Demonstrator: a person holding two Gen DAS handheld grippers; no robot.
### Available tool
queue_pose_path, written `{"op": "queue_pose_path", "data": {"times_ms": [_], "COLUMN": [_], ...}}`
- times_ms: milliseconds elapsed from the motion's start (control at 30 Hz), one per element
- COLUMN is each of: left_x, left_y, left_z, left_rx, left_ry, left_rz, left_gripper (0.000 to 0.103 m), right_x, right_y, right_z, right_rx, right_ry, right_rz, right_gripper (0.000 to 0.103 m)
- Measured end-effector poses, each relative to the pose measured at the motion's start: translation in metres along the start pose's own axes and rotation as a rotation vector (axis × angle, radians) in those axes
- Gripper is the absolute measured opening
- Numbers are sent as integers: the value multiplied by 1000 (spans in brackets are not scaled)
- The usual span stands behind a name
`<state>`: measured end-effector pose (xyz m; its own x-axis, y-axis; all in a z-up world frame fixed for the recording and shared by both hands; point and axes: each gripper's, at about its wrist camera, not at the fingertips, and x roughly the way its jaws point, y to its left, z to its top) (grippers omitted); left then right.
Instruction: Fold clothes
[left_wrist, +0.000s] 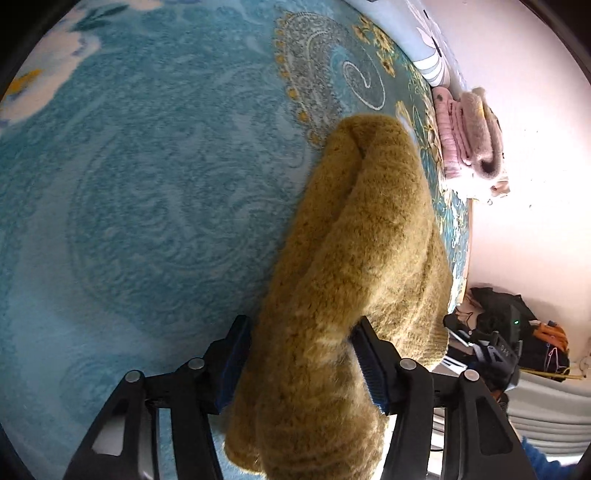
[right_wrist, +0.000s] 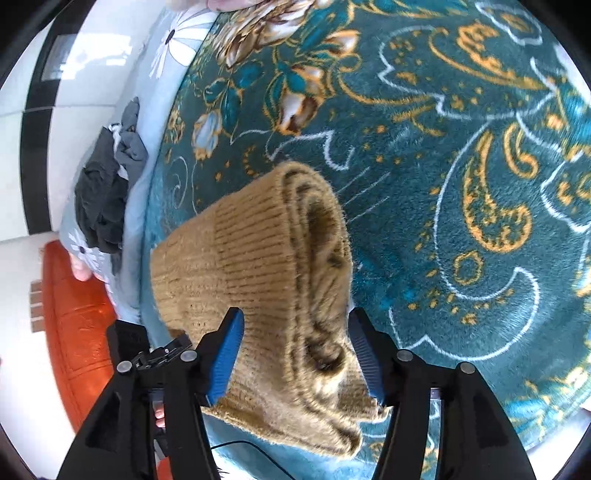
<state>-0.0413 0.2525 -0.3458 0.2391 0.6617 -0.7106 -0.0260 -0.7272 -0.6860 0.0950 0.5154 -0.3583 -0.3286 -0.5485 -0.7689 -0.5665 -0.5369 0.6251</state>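
A fuzzy tan-brown sweater (left_wrist: 362, 229) lies folded into a long bundle on the teal patterned blanket (left_wrist: 147, 184). My left gripper (left_wrist: 303, 365) straddles its near end with the jaws wide. The blue pads (left_wrist: 236, 362) sit at the fabric's sides without squeezing it. In the right wrist view the same sweater (right_wrist: 258, 258) shows its ribbed hem and rolled layers. My right gripper (right_wrist: 295, 354) stands open around that end, one pad (right_wrist: 364, 354) beside the fuzzy edge. The sweater rests on the blanket (right_wrist: 461, 192).
A stack of folded pink and beige clothes (left_wrist: 465, 136) sits at the blanket's far edge by the wall. Dark crumpled garments (right_wrist: 103, 195) lie on a pale floral sheet (right_wrist: 173, 40). An orange surface (right_wrist: 74, 314) and dark gear (left_wrist: 517, 325) sit beyond the bed's edge.
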Motion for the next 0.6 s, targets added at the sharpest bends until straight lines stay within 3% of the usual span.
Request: {"op": "queue_pose_path", "data": {"times_ms": [300, 500, 600], "left_x": [-1, -8, -14], "left_y": [-12, -30, -41], "left_z": [-5, -12, -17], "left_rx": [27, 21, 33], "left_ry": [-26, -77, -102], "left_rz": [44, 130, 159], "left_gripper": [60, 40, 33], "right_x": [20, 20, 11], "right_y": [-7, 7, 13], "right_z": [6, 2, -2], "right_rx": [64, 106, 127], "right_ry": [10, 7, 4], "right_rz": [57, 27, 45], "right_gripper": [62, 34, 32]}}
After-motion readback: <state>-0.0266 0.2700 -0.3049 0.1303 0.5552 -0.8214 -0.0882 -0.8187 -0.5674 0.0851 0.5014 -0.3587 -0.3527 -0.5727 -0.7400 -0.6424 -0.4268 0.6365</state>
